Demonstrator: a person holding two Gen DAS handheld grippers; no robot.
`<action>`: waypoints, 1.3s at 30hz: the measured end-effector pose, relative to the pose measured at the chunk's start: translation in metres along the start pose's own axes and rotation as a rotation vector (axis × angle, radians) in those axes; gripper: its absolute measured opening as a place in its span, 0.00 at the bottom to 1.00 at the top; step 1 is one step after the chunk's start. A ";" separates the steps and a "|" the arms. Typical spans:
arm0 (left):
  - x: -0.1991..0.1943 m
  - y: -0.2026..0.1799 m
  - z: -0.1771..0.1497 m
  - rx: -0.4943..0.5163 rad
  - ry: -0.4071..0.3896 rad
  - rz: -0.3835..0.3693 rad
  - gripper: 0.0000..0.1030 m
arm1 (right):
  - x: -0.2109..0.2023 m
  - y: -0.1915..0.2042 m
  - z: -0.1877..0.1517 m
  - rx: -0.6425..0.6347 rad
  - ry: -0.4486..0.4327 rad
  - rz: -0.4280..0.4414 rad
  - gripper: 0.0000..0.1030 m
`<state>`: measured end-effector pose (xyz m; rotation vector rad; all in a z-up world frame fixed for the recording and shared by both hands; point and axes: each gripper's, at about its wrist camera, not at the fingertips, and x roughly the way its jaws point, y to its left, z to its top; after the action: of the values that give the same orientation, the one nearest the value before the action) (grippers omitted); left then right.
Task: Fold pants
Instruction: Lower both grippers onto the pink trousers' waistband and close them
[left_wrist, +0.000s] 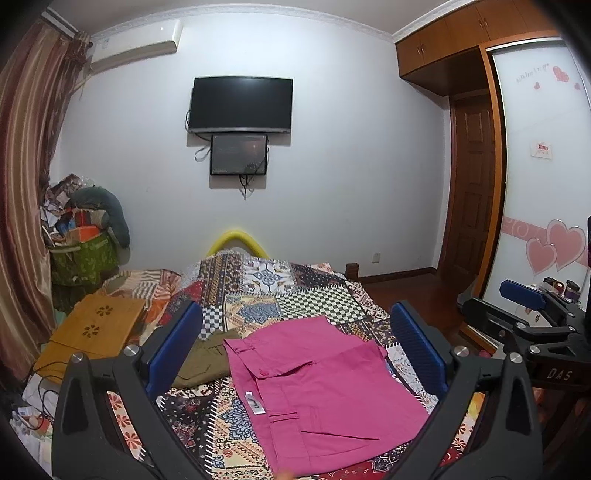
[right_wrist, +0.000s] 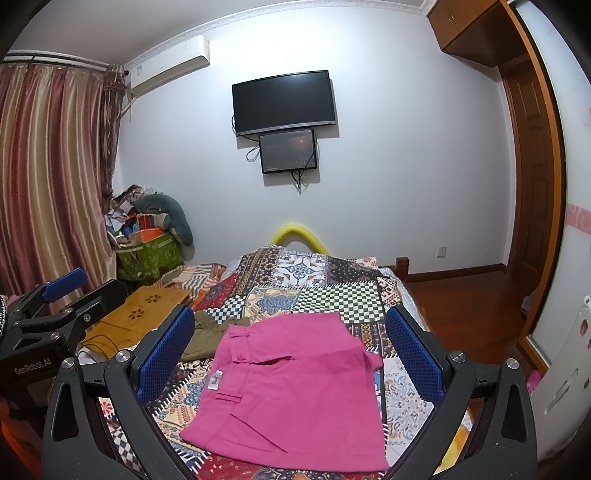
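Pink pants (left_wrist: 321, 391) (right_wrist: 291, 391) lie folded into a compact rectangle on the patchwork bedspread (left_wrist: 291, 291) (right_wrist: 325, 291), waistband and white label toward the left. My left gripper (left_wrist: 295, 347) hovers above them, open, nothing between its blue pads. My right gripper (right_wrist: 291, 347) likewise hangs open over the pants, empty. Each gripper shows at the edge of the other's view: the right one (left_wrist: 532, 306) at the right, the left one (right_wrist: 55, 295) at the left.
An olive-green garment (left_wrist: 203, 358) (right_wrist: 207, 332) lies just left of the pink pants. A small bamboo lap table (left_wrist: 96, 332) (right_wrist: 136, 317) sits on the bed's left side. Piled bags (left_wrist: 81, 236) stand by the curtain; wood floor and wardrobe (left_wrist: 535, 184) are to the right.
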<state>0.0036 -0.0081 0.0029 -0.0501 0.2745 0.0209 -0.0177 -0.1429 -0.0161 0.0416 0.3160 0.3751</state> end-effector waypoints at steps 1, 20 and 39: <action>0.003 0.001 0.000 -0.006 0.005 -0.002 1.00 | 0.003 -0.001 0.000 -0.001 0.005 -0.003 1.00; 0.142 0.041 -0.034 -0.041 0.238 0.033 1.00 | 0.094 -0.048 -0.037 0.001 0.224 -0.113 1.00; 0.267 0.081 -0.116 -0.013 0.537 0.063 0.84 | 0.181 -0.100 -0.082 0.005 0.447 -0.126 0.86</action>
<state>0.2269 0.0705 -0.1844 -0.0597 0.8126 0.0723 0.1514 -0.1711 -0.1572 -0.0586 0.7573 0.2555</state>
